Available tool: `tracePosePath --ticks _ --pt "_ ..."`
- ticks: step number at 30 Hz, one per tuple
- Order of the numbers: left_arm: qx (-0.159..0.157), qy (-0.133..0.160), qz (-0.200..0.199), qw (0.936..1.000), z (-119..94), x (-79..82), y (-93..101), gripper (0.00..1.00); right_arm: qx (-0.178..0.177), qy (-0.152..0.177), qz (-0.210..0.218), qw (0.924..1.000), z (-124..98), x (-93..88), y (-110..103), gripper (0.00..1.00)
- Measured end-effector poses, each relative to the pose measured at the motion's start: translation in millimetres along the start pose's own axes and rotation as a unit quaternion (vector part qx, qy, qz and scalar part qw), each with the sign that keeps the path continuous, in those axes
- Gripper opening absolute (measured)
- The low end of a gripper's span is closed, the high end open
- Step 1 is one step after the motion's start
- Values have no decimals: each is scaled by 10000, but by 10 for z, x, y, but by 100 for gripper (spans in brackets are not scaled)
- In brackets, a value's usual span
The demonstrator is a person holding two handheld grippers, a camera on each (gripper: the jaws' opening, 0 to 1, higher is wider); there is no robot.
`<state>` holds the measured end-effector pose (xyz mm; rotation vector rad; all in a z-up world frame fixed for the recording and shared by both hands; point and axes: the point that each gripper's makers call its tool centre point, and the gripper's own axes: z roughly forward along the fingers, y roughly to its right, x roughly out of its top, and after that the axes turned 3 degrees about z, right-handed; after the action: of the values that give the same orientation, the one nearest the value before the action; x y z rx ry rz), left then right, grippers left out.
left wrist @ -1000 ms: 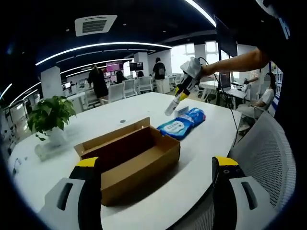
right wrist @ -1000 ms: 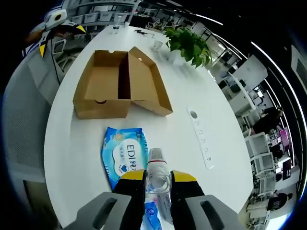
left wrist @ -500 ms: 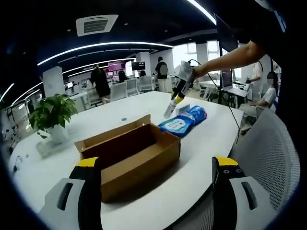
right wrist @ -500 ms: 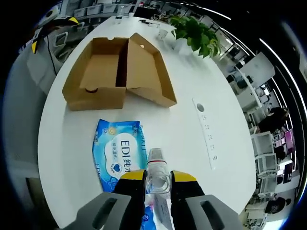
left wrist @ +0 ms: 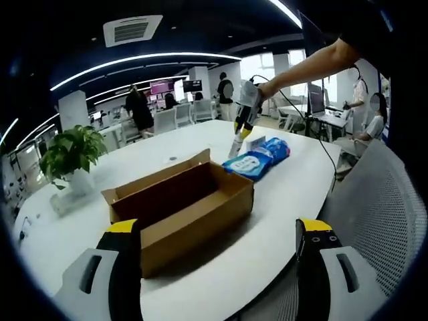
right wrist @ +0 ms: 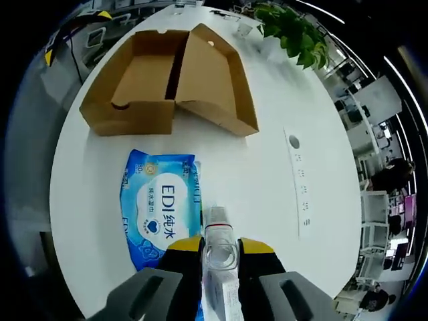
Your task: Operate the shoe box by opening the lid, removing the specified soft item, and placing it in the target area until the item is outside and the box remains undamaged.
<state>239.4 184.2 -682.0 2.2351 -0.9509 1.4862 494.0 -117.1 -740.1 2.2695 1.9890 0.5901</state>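
While your right gripper (right wrist: 219,249) jaws clench a clear bottle (right wrist: 219,251) above the blue wipes pack (right wrist: 160,217) at 6 o'clock from the opened shoe box (right wrist: 167,83), left gripper (left wrist: 217,231) jaws gape; releasing early could topple it.

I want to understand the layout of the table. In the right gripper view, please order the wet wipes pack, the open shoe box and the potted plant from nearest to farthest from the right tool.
1. Wet wipes pack: on the table just left of the right tool.
2. Shoe box: open, beyond the pack.
3. Potted plant: at the far end of the table, toward the right.
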Motion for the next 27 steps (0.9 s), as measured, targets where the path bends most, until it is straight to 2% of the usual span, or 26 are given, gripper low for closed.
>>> tracePosePath --ticks 16,19,27 --pt "189 -145 45 9997 16 -39 -69 100 612 -411 -321 9968 81 -13 8 15" --pt "188 -154 52 9997 21 -35 -70 100 602 -417 -358 9967 90 18 46 15" --pt "213 -172 47 9996 26 -28 -82 100 878 -542 -410 9938 113 109 40 15"
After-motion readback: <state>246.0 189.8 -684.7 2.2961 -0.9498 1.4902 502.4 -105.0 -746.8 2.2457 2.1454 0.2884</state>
